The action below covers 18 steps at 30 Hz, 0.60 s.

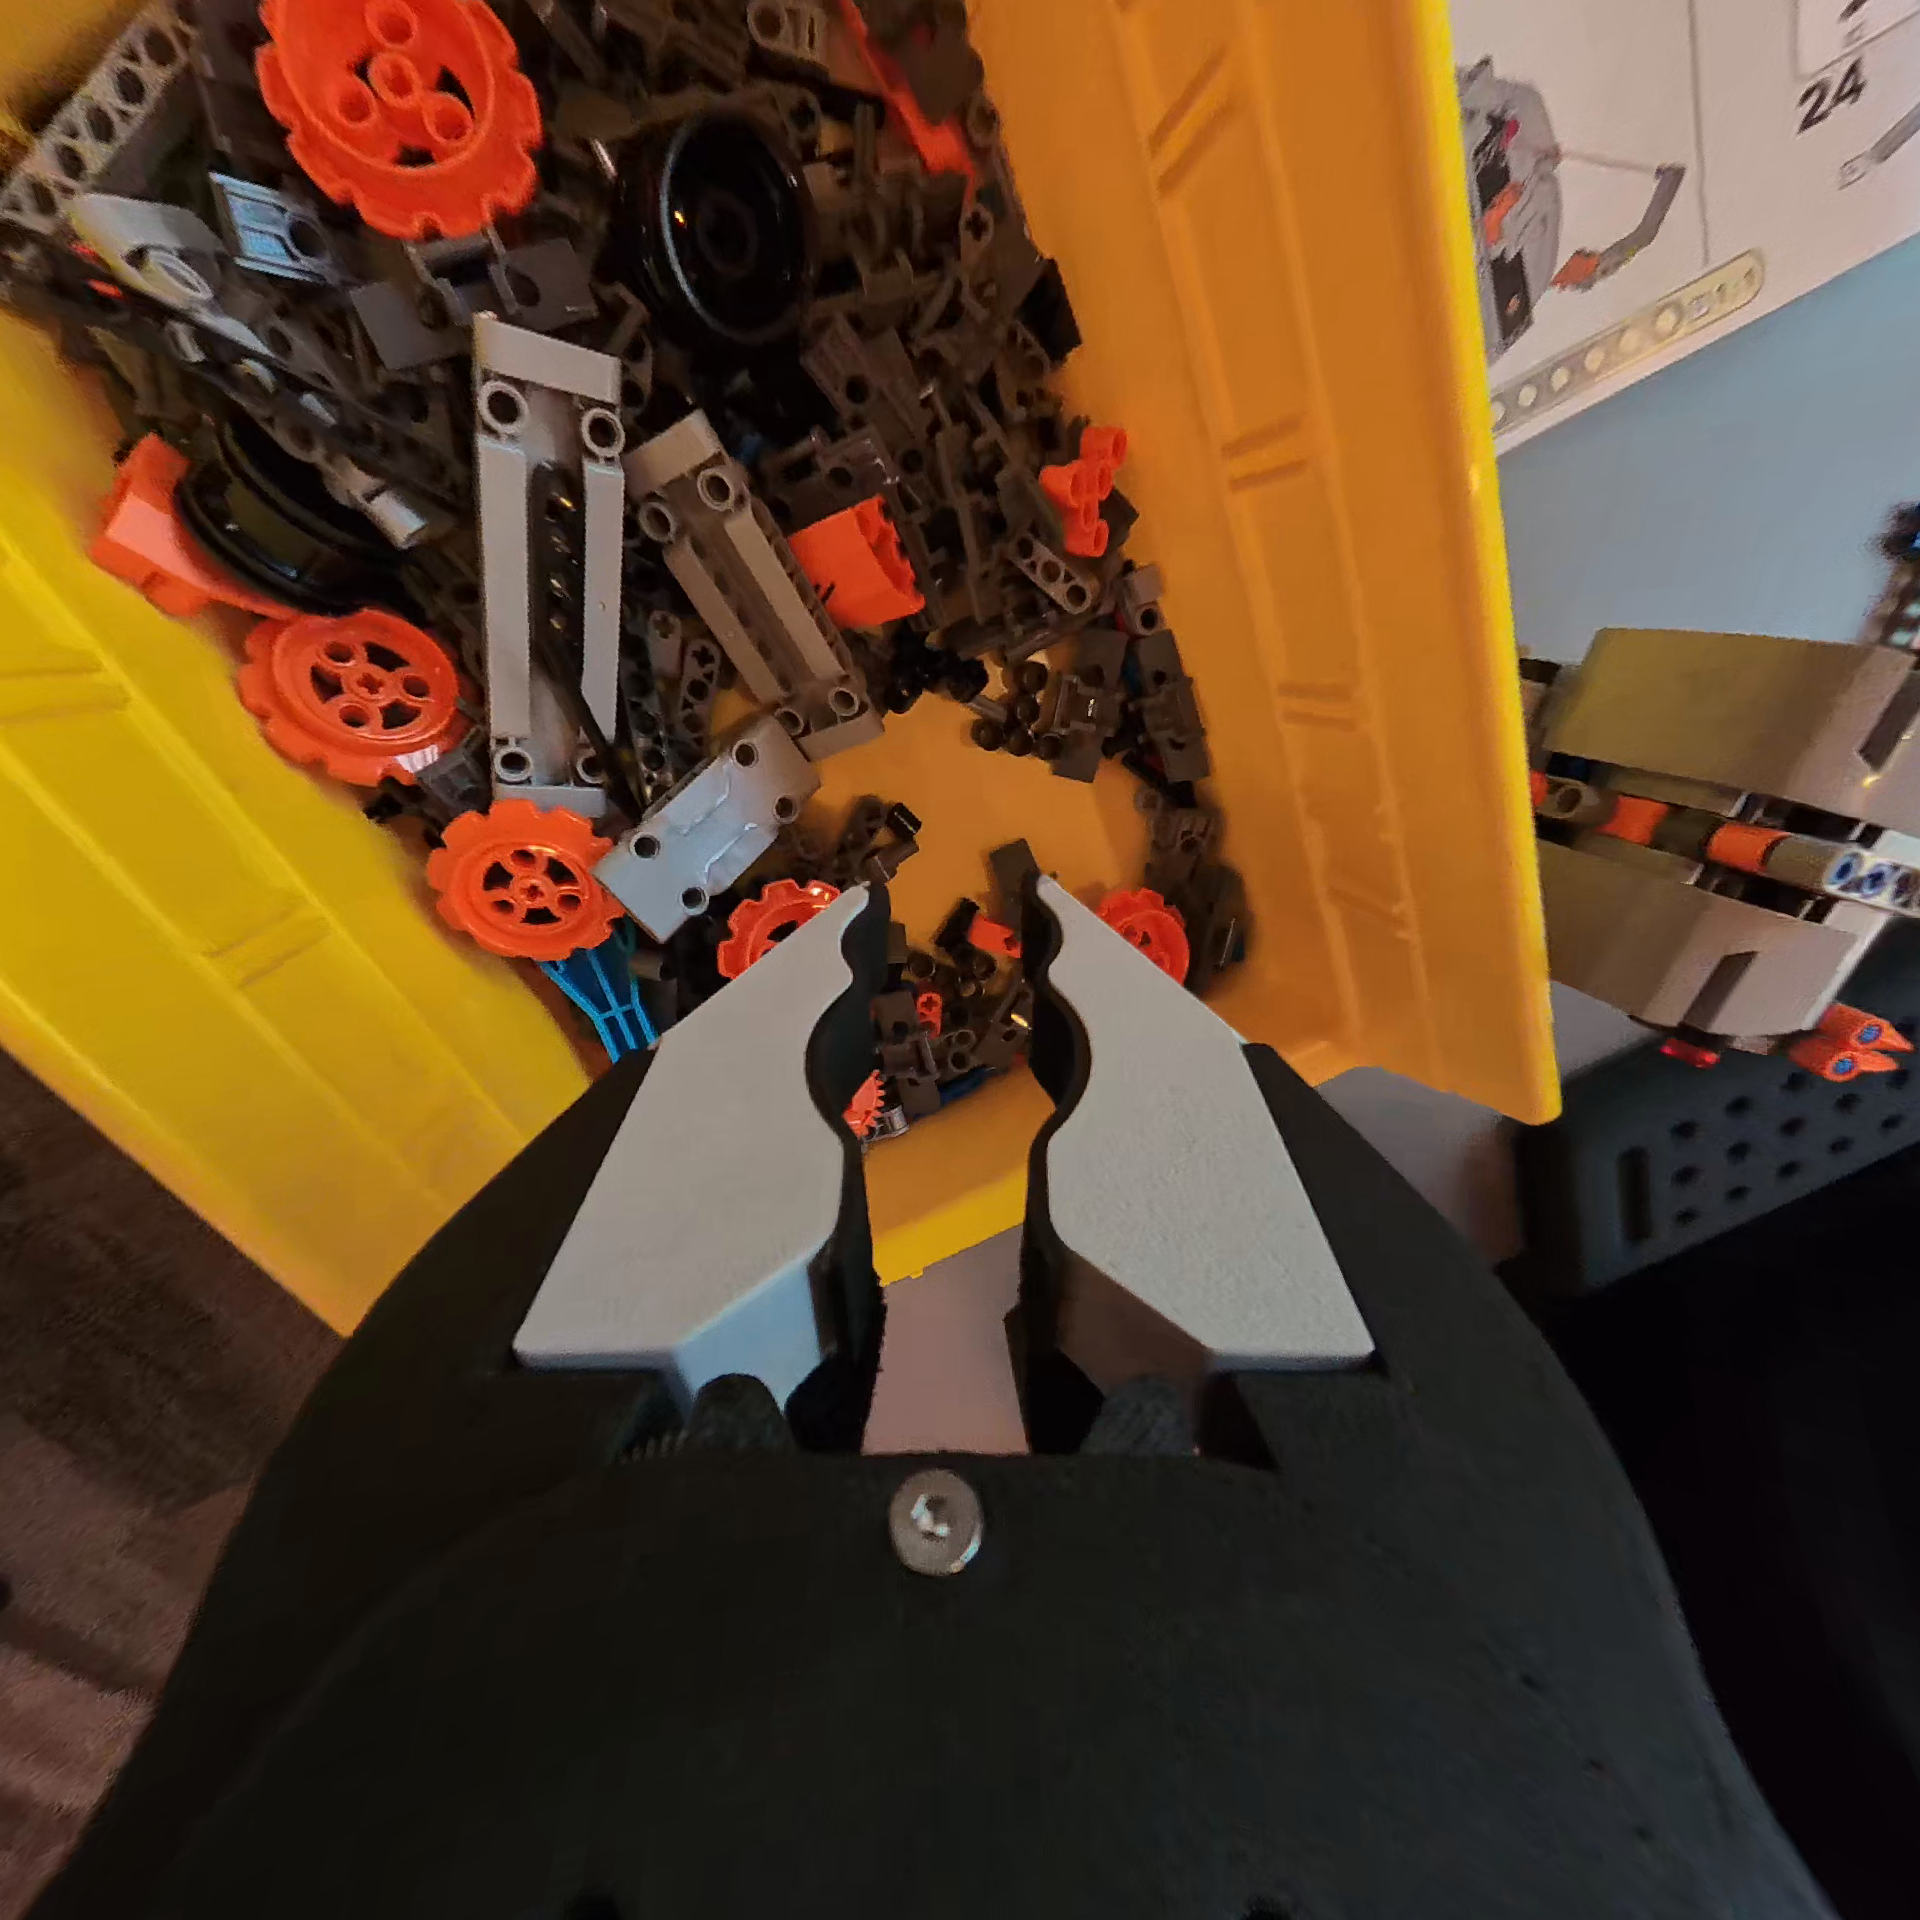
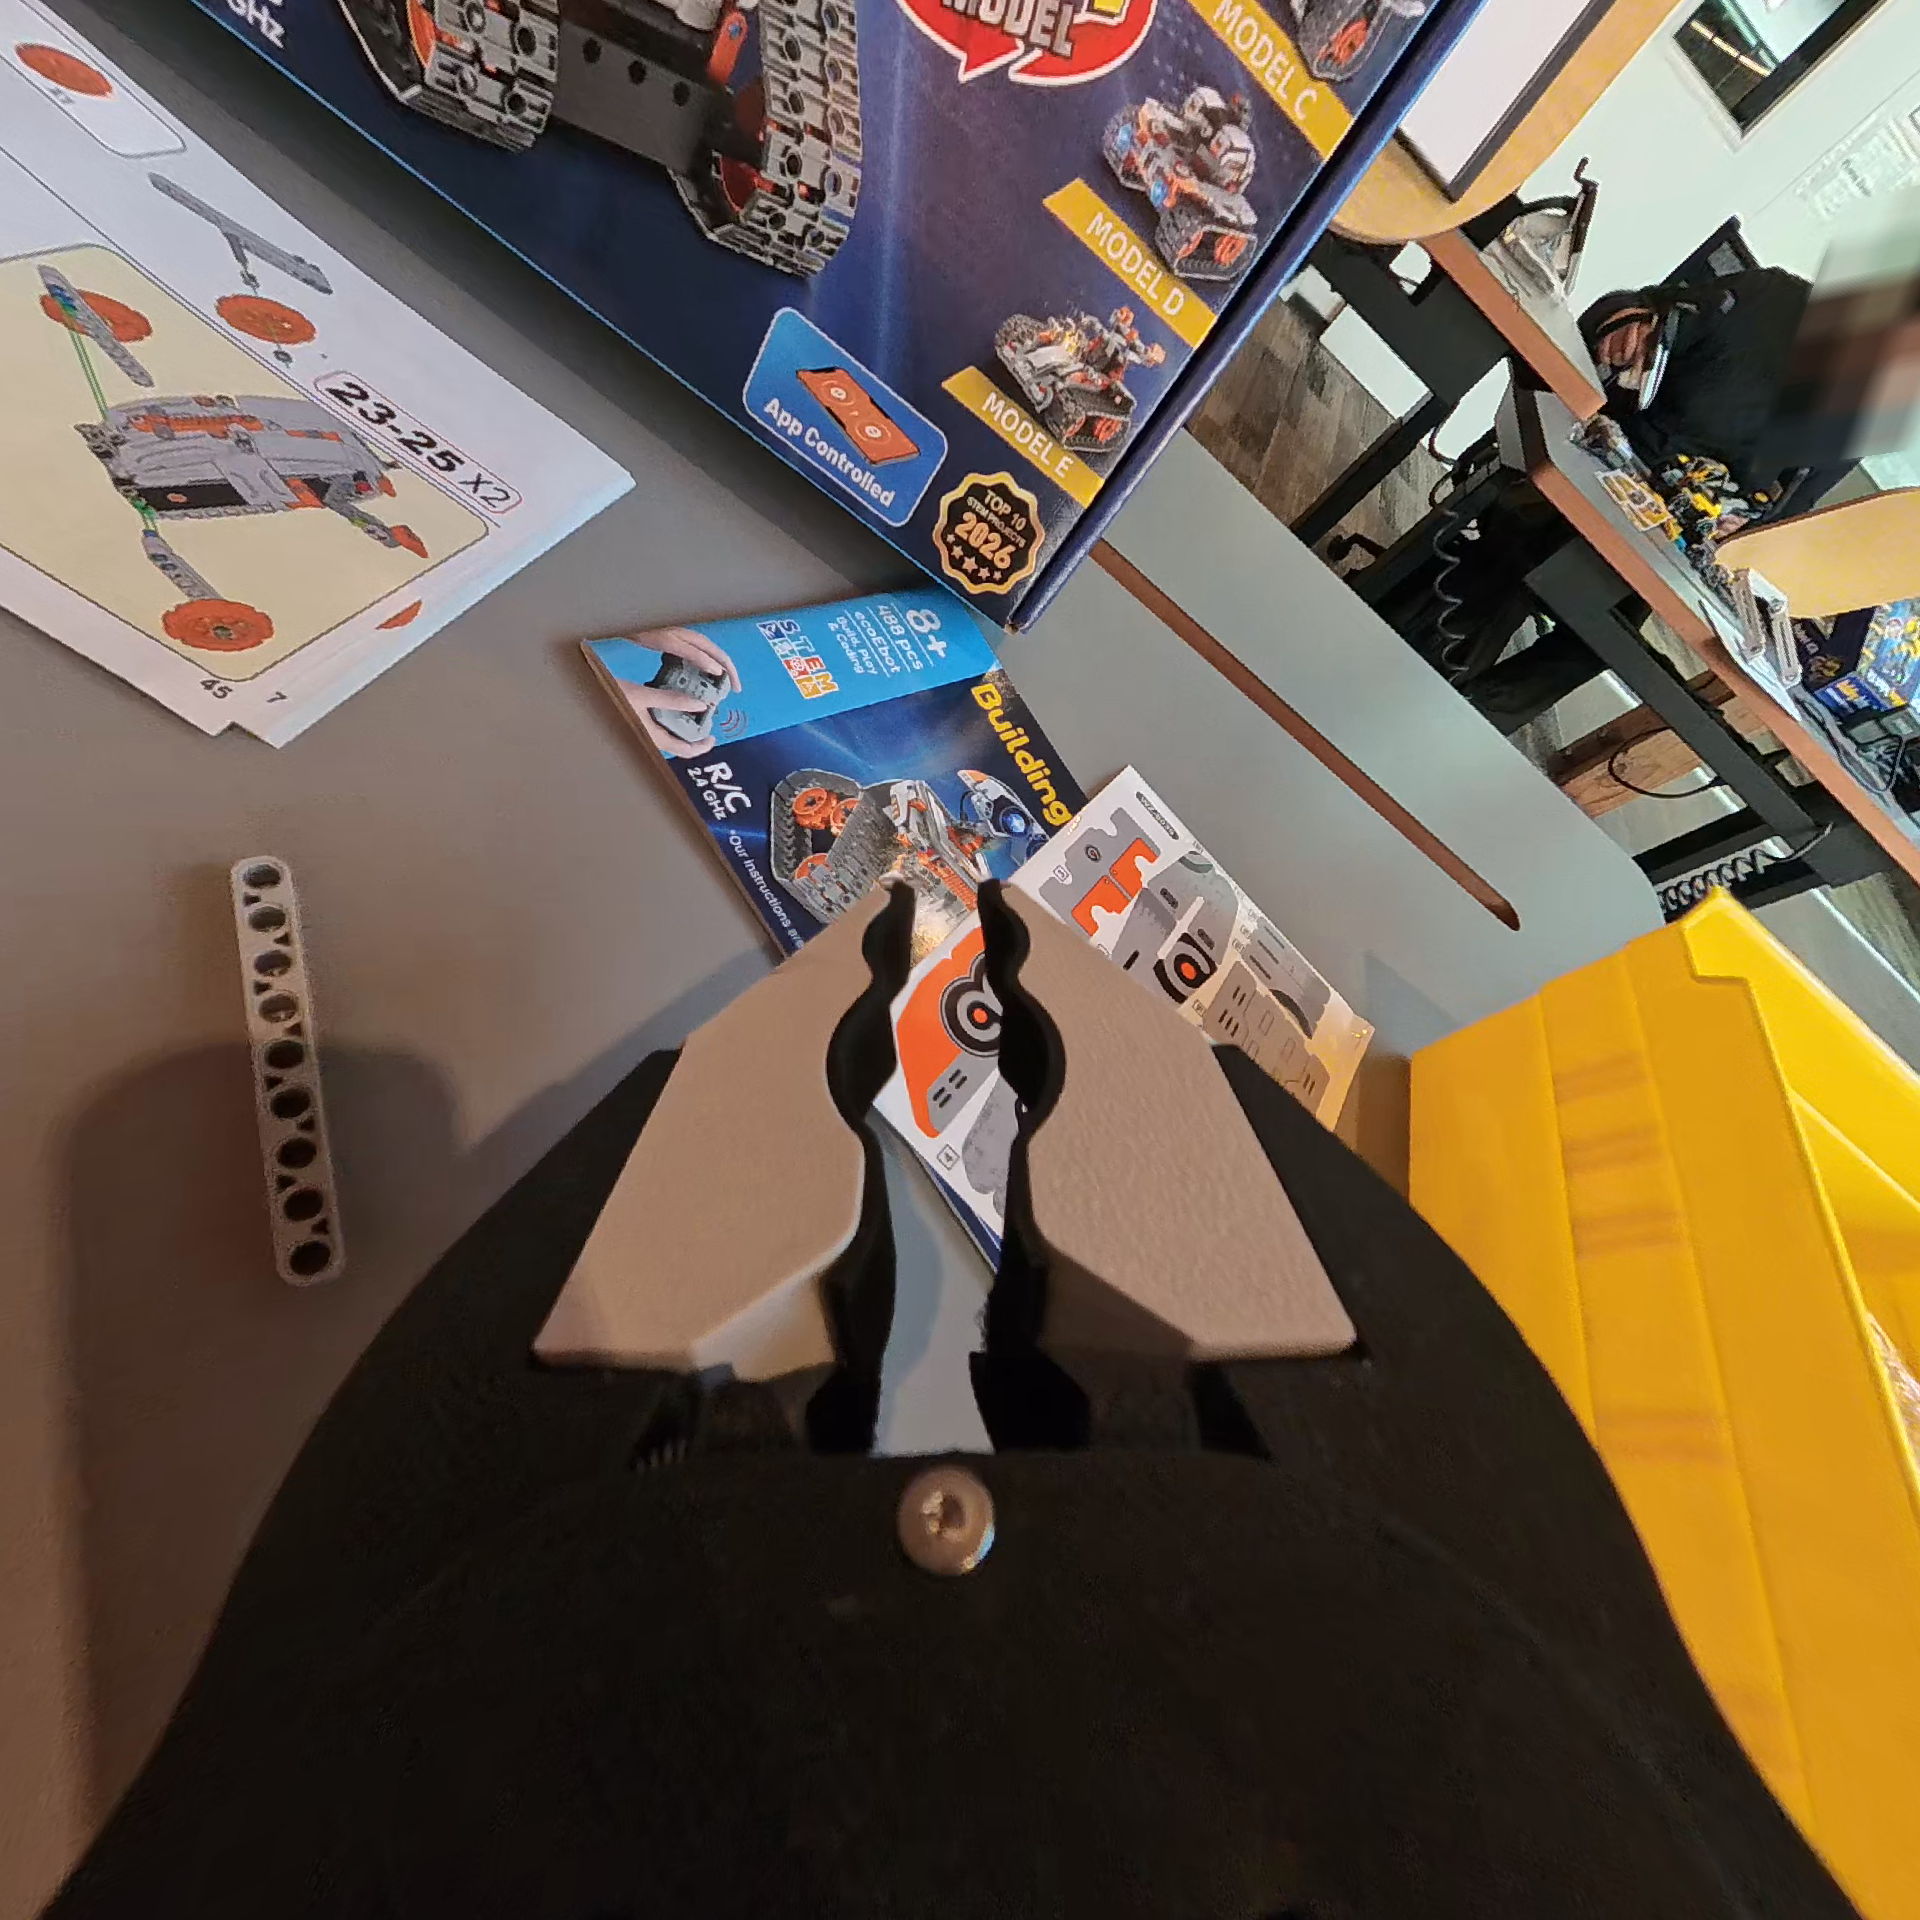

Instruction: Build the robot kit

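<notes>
The yellow bin (image 1: pixel 1247 499) fills most of the left wrist view, tipped across the frame from lower left to upper right. We take it that it keeps the loose building parts (image 1: pixel 727 499) in one heap, since they lie piled against its floor in the upper left and centre. Orange wheels (image 1: pixel 400 109) and grey beams (image 1: pixel 545 561) stand out among the darker bits.

Our left gripper (image 1: pixel 954 909) hovers over the bin's near corner at frame centre. Its jaws stand partly apart with nothing between them. Small pins lie just beyond the tips.

At the right edge of that view sits a half-built grey model (image 1: pixel 1704 831), with a manual (image 1: pixel 1621 187) above it in the upper right.

The right wrist view shows what the left does not: the grey table (image 2: pixel 499 790), the kit box (image 2: pixel 831 208) across the top, and a booklet (image 2: pixel 831 727) at centre with a sticker sheet (image 2: pixel 1195 935) overlapping it. A lone grey beam (image 2: pixel 286 1070) lies at the left, well apart from the rest. Here the bin (image 2: pixel 1662 1247) shows only its outer wall at the lower right, and the manual (image 2: pixel 208 416) shows at the upper left.

Our right gripper (image 2: pixel 945 894) hangs over the sheet, its jaws only narrowly apart and empty. Whether it touches the paper we cannot tell.
</notes>
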Available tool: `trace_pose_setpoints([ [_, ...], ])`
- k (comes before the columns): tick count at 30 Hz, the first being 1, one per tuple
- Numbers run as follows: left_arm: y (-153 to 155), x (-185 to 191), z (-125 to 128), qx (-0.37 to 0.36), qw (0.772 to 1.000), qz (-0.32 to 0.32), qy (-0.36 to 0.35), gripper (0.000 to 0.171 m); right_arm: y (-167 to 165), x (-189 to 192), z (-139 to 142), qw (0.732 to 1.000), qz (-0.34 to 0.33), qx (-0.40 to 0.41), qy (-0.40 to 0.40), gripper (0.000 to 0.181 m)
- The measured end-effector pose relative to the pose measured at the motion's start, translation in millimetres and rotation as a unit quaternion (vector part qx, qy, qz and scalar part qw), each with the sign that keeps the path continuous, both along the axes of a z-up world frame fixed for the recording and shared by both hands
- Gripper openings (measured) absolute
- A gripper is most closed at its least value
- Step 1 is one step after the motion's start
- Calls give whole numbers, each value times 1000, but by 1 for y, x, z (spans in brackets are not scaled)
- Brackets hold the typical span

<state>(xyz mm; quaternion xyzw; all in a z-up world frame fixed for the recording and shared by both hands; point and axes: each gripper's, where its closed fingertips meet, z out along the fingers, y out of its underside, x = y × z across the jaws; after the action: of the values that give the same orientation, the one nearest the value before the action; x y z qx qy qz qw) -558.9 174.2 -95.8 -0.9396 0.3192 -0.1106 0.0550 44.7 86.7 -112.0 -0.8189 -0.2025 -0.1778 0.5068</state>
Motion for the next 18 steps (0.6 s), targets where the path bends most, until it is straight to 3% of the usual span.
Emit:
trace_pose_setpoints([
  [5,2,-1,-15,-38,998,-31,34,19,3,4,-6,1000,-6,-10,-4,12],
  [10,-3,9,-13,-54,996,-62,16,20,8,4,-8,1000,-5,-15,-12,11],
  [18,-16,-11,-14,-83,993,-79,26,19,14,-4,-5,999,8,-10,-38,11],
])
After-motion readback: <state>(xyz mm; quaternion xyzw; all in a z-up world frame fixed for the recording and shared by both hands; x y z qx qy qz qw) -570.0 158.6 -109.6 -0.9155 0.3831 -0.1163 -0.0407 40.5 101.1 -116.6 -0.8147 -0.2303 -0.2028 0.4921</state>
